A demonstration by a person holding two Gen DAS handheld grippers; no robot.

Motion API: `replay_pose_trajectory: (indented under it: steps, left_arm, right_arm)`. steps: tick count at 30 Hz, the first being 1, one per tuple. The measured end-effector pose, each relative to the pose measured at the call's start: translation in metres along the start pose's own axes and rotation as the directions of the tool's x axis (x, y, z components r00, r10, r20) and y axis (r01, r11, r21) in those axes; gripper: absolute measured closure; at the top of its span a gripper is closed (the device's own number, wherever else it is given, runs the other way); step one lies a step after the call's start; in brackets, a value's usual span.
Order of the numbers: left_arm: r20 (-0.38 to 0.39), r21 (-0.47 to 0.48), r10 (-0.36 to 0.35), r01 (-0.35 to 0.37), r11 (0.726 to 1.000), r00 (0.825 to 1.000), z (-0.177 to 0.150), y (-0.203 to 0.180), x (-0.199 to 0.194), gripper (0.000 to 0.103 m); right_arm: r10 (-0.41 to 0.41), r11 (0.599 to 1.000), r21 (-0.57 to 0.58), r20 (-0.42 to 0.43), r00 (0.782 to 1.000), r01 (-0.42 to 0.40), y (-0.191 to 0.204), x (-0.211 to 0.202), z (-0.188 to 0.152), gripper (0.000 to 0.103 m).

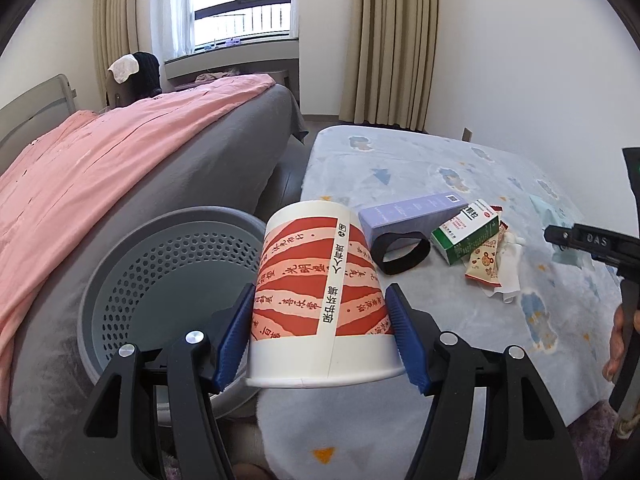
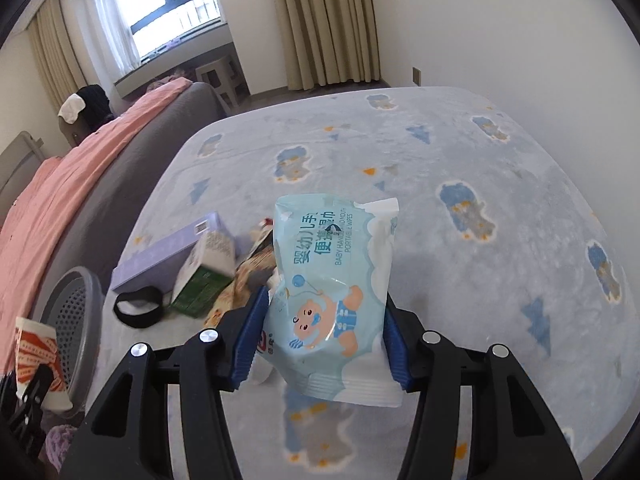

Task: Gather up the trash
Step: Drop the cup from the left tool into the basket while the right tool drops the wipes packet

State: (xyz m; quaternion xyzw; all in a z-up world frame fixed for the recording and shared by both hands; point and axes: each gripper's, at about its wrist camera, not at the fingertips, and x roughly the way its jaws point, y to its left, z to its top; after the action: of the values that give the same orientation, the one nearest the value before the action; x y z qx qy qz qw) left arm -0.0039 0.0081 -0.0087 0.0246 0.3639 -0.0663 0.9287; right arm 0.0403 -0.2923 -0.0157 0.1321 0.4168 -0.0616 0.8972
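Left wrist view, left to right. Grey perforated plastic bin (image 1: 168, 280) sits at about 9 o'clock from the left gripper (image 1: 320, 332); the part of its inside that shows looks bare, so I judge little or nothing has been dropped in. The left gripper's blue pads are closed against an upside-down red-and-white paper cup (image 1: 316, 292), rim toward the camera, held just beside the bin's rim and above the edge of the pale blue patterned blanket (image 1: 460, 320). At 1 to 2 o'clock, uncollected on the blanket: black elastic band (image 1: 400, 256), long lilac cardboard box (image 1: 408, 216), green-and-white carton (image 1: 466, 234), orange snack wrapper (image 1: 486, 264) on a white crumpled tissue (image 1: 506, 280).

Right wrist view, left to right. Same bin (image 2: 74, 320) at 9 o'clock, cup (image 2: 36, 356) beside it at the frame edge. Band (image 2: 138, 306), lilac box (image 2: 168, 252) and carton (image 2: 204, 276) at 10 to 11 o'clock. The right gripper (image 2: 326, 334) is clamped on a light blue baby-wipes pouch (image 2: 332, 296), lifted clear of the blanket (image 2: 480, 160).

Progress, as a judgement: early. Two items in hand, neither deposited; five pieces remain on the blanket. The cup is nearest the bin and likely goes in first.
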Motion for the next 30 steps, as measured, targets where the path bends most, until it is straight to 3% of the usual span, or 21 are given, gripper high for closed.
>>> replay_pose_trajectory:
  steps: [9,15,30]
  left_arm:
    - [-0.024,-0.063,0.094,-0.095,0.993,0.995,-0.016,0.066,-0.01,0.04]
    - [-0.023,-0.106,0.141,-0.143,0.984,0.99,-0.015,0.11,-0.01,0.04]
    - [-0.044,-0.126,0.197,-0.201,0.971,0.98,0.008,0.177,0.03,0.04]
  right_arm:
    - [0.179,0.977,-0.111,-0.033,0.983,-0.182,0.098,-0.022,-0.048,0.051]
    - [0.272,0.941,-0.186,-0.082,0.959,-0.282,0.165,-0.015,-0.056,0.051]
    - [0.355,0.861,-0.332,-0.153,0.922,-0.386,0.277,0.023,-0.052,0.05]
